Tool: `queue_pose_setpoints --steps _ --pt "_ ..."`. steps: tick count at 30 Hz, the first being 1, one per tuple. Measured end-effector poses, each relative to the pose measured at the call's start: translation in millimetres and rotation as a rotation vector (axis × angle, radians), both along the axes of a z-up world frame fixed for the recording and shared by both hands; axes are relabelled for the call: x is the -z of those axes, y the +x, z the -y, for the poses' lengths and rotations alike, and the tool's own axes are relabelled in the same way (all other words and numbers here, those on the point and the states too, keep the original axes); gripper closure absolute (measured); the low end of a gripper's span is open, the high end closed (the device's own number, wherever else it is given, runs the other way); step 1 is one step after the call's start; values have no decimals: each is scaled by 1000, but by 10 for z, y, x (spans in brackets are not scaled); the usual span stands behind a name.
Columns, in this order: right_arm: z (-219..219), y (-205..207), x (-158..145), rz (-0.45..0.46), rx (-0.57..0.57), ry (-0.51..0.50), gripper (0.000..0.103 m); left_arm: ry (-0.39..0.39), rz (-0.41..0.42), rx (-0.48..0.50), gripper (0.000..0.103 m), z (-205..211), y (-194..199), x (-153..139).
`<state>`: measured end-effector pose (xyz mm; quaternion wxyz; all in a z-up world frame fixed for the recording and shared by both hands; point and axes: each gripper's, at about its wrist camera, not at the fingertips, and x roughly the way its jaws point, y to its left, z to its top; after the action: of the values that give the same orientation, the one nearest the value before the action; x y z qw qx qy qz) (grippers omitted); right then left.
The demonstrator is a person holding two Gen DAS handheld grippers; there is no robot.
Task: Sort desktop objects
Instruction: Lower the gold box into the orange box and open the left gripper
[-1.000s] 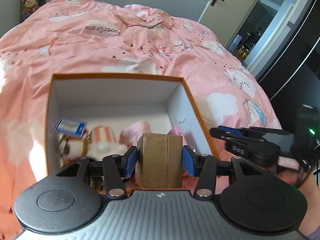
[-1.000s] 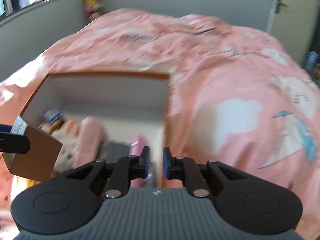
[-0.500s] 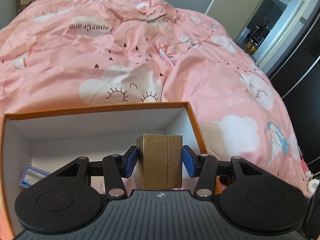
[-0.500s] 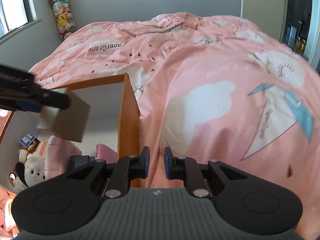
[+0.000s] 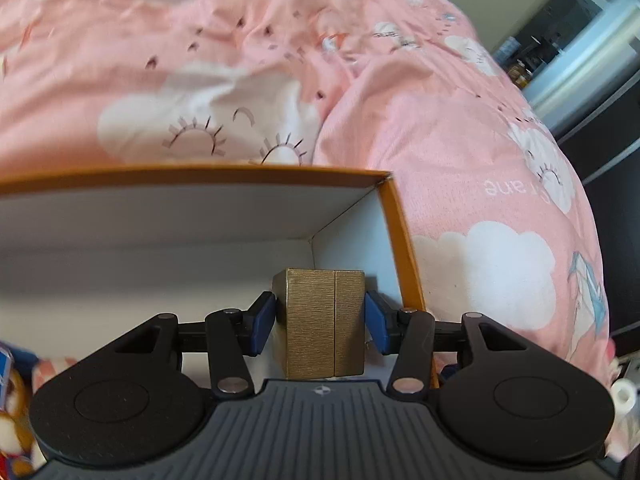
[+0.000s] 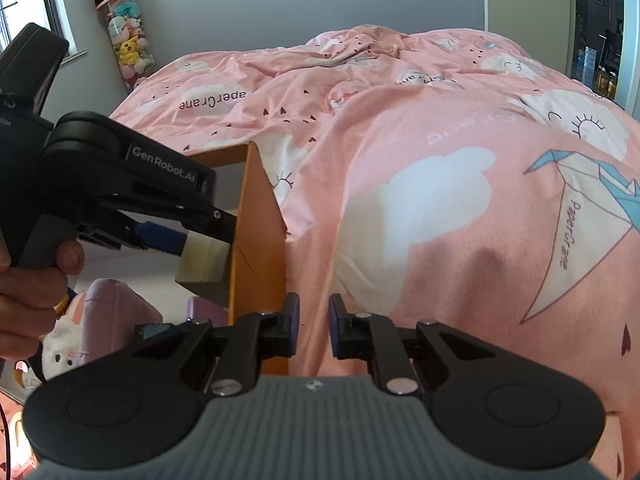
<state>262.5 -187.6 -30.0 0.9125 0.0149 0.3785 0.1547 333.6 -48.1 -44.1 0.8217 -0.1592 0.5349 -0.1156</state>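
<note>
My left gripper (image 5: 320, 322) is shut on a small gold box (image 5: 324, 320), its blue pads (image 5: 262, 324) pressed on both sides. It hangs low inside the orange carton (image 5: 200, 170) with white inner walls, near the carton's far right corner. The right wrist view shows the same gold box (image 6: 204, 258) just inside the carton's right wall (image 6: 256, 240), with a hand (image 6: 24, 292) on the left gripper's handle. My right gripper (image 6: 314, 320) is outside that wall, over the pink duvet (image 6: 440, 200). Its jaws stand a narrow gap apart with nothing between them.
Inside the carton lie a white plush rabbit (image 6: 60, 348), a lilac item (image 6: 116, 308) and a blue card (image 5: 4, 364). The carton sits on a bed. A clear tube of plush toys (image 6: 124, 44) stands by the grey wall, and a doorway (image 5: 568, 20) opens at the right.
My left gripper carried the gold box forward and down, from above the carton's near side into its far right corner. The right gripper's view swung from the carton's inside to the duvet beside it.
</note>
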Motion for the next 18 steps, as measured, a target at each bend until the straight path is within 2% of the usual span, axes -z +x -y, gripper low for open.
queue_pose_setpoints --steps 6,10,17,18 --pt "1 9 43 -3 4 -2 87 -49 -81 -48 47 -61 59 127" --pt "16 19 53 -7 13 1 86 -81 -100 -41 46 -90 73 145" --pt "1 8 37 -9 -6 2 86 -56 -56 12 47 -52 -12 54" --pt "-2 9 35 -11 -9 3 86 -56 -55 16 52 -49 -23 48"
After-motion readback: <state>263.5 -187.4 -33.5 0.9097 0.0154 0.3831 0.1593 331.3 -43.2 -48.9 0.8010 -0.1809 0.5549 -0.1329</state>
